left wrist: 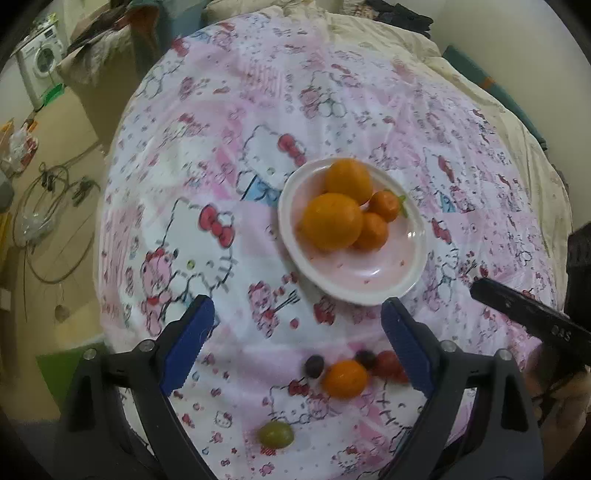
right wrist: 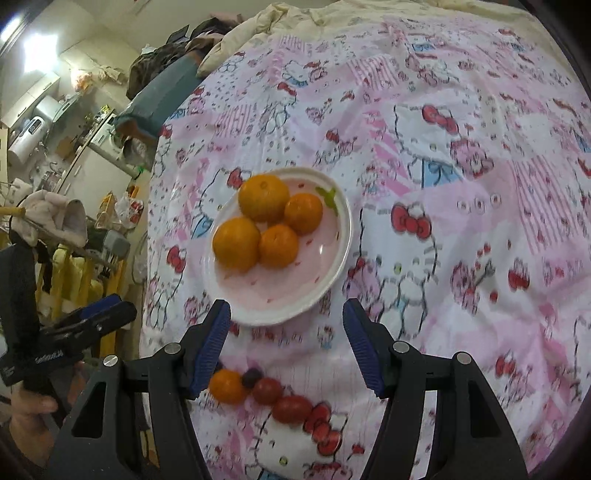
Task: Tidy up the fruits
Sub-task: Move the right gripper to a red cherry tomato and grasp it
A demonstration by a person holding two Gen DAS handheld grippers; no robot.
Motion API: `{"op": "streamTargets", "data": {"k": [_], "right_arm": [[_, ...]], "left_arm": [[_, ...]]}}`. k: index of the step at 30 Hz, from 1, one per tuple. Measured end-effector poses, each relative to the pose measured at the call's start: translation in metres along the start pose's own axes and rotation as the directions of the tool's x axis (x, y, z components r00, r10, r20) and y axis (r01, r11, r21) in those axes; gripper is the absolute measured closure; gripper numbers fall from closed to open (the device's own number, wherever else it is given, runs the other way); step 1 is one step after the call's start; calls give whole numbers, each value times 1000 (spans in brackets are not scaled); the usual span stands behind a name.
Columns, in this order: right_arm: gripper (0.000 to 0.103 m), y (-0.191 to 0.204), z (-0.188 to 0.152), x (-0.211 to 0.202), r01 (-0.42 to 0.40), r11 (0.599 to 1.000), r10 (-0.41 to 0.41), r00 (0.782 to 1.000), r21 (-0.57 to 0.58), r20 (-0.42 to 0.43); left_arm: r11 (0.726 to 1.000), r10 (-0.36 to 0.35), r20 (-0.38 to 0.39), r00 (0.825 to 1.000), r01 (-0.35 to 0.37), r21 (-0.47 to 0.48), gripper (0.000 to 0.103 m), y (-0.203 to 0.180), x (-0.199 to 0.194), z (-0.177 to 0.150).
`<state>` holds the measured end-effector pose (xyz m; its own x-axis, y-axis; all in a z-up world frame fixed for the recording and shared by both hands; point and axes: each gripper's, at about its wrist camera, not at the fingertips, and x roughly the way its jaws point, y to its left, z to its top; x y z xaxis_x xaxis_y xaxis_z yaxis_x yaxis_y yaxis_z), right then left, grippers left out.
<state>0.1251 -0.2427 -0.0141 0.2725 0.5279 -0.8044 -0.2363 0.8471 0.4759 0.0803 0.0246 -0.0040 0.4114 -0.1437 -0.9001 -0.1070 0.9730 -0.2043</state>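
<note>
A pink and white cartoon-cat bedspread [left wrist: 207,155] covers the bed and carries everything; its far edge meets a cream quilt [left wrist: 388,33], and the fisheye bends its side edges so the corners cannot be made out. Motion blur softens the print in both views.

Near the middle of the bedspread sits a white plate [left wrist: 373,273] with a pink centre. On it are four orange fruits, bunched toward the far side and touching one another: two large oranges [right wrist: 263,197] and two smaller tangerines [right wrist: 303,213]. A green mark on the rim beside one tangerine is half hidden by the fruit.

The left gripper [left wrist: 295,334] hangs above the near part of the bedspread with its blue-padded fingers spread wide and nothing between them. The right gripper [right wrist: 287,338] is likewise wide apart and holds nothing; its tips frame the plate's near rim. In the left view only a dark finger of it enters from the right edge.

Toward the near edge of the bedspread lies a loose cluster: a small orange fruit [left wrist: 345,377], two dark grapes [left wrist: 314,365] just beside it, and two red tomatoes [right wrist: 291,407], which the left gripper's right finger partly covers in the left wrist view. In the right wrist view one grape is nearly hidden behind a finger. A green grape [left wrist: 276,435] lies apart, nearer the edge, blurred.
</note>
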Motion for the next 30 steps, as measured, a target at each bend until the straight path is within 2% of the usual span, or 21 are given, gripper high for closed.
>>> {"op": "streamTargets", "data": {"k": [4,9,13,18,24,28,30], "right_arm": [[37,-4,-21,6,1,999,1,999,38,-48],[37,-10,-37,21,-17,995,30,992,102,-120],[37,-14,-45,35,-62,990,86,980,129,-182],[37,-10,-51,46,-42,994,63,972,100,-225],[38,-1,-62,61,28,1000,-28,959,-5,-283],[38,18,-70,70,112,976,-162,947,-189,-277],[38,27,-74,74,131,958,-201,942,-257,-269]], "left_arm": [[998,-30,-36,999,28,-60,13,10,10,-11],[1000,3,-55,998,-4,-22,13,10,19,-19],[998,-23,-58,998,19,-63,13,17,20,-17],[997,-32,-49,998,29,-77,13,21,17,-16],[997,-43,-52,998,39,-65,13,18,17,-15],[996,-57,-50,997,54,-69,13,18,16,-14],[997,-54,-46,997,51,-65,13,18,15,-15]]}}
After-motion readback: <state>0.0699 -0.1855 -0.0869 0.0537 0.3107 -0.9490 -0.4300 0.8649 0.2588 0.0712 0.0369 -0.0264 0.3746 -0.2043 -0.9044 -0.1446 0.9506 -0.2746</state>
